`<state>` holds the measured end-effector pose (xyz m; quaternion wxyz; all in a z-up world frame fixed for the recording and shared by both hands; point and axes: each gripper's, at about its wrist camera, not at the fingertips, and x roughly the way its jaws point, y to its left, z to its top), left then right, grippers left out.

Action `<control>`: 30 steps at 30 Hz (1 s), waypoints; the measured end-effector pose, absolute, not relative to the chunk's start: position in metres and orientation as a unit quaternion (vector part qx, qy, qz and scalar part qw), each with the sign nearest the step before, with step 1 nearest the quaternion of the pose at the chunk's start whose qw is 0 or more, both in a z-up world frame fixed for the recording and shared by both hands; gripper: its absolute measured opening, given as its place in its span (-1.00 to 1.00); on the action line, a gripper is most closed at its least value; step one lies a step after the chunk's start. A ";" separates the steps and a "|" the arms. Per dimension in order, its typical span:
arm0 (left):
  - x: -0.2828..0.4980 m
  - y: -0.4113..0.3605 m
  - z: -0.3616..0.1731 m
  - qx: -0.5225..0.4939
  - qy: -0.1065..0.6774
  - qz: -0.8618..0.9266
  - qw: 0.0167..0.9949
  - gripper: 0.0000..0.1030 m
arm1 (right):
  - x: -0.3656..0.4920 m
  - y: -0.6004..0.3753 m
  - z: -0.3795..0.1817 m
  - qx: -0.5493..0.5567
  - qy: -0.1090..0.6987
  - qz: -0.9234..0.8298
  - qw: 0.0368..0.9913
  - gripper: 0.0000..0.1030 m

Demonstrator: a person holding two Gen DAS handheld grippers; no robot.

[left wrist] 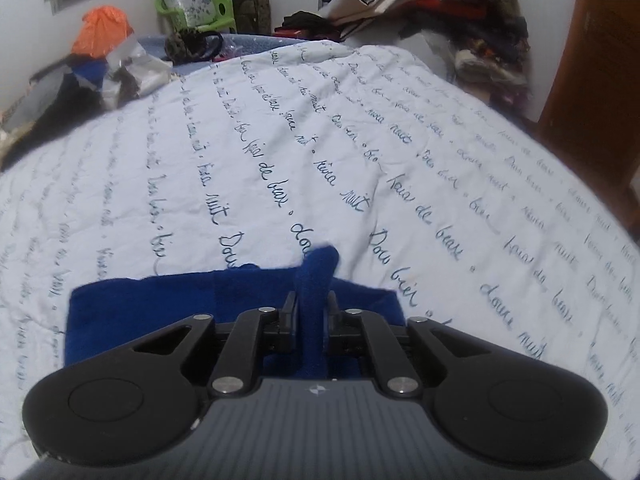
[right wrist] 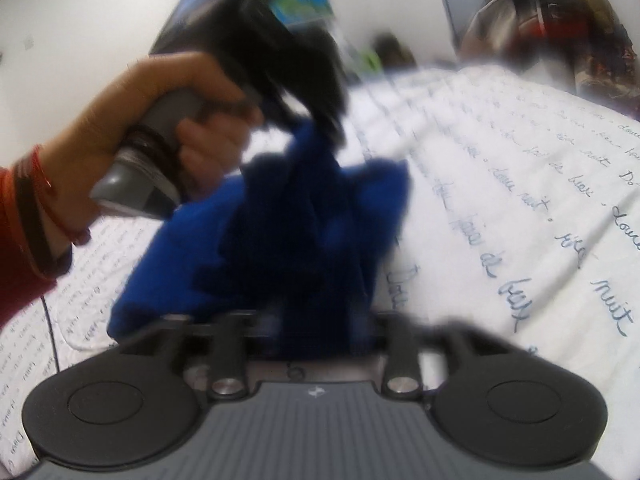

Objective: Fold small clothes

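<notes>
1. My bed is covered by a white quilt [left wrist: 360, 152] with blue handwriting; heaped clothes [left wrist: 432, 4] sit against the far wall.
2. The blue garment [left wrist: 160, 300] lies on the quilt's near side.
3. My left tongs [left wrist: 313, 308] pinch its raised fold.
4. My right tongs [right wrist: 320, 320] are blurred; I cannot tell their grip, cloth bunched between.

Bed [left wrist: 360, 128] under white script-printed quilt [left wrist: 440, 184]; blue garment [left wrist: 120, 312] on it; clutter at far edge
</notes>
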<state>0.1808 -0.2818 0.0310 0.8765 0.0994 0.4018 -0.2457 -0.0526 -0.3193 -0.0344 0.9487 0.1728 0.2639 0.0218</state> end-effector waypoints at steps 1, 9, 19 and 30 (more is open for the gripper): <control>0.183 -0.279 0.033 0.086 0.401 -0.253 0.876 -0.12 | -0.053 -0.320 -0.034 0.178 0.253 0.030 0.951 0.63; 0.177 -0.250 0.064 0.094 0.309 -0.221 0.920 0.88 | -0.023 -0.325 -0.036 0.194 0.253 0.071 0.945 0.62; 0.109 -0.128 0.029 0.115 0.288 -0.143 0.940 0.95 | -0.021 -0.322 -0.032 0.189 0.263 0.137 0.936 0.57; 0.020 -0.068 0.004 0.133 0.250 -0.230 0.931 1.00 | -0.002 -0.311 -0.036 0.191 0.321 0.099 0.922 -0.49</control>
